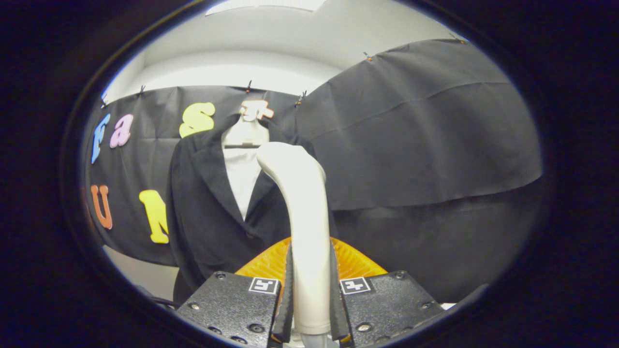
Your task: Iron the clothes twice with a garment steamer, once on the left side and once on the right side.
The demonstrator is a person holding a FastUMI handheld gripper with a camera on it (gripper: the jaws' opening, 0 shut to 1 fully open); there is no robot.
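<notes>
A: Is the garment steamer point(303, 227) actually being held?

B: Yep, its white handle is being pinched between both fingers of the gripper point(311, 309). The black jacket point(213, 212) is being seen beyond it, around 11 o'clock, hanging against the booth wall.

The lower end of the garment steamer point(305, 217) is cut off below the fingers point(285, 290), and its nozzle face is turned away, so it cannot be seen. The right half of the black jacket point(208, 212) is hidden behind the steamer's white body, and its hem is lost behind the gripper point(310, 295). The hanger point(245, 133) is largely covered by the collar. The orange ribbed piece point(353, 263) is mostly blocked; it is possibly part of the gripper itself.
</notes>
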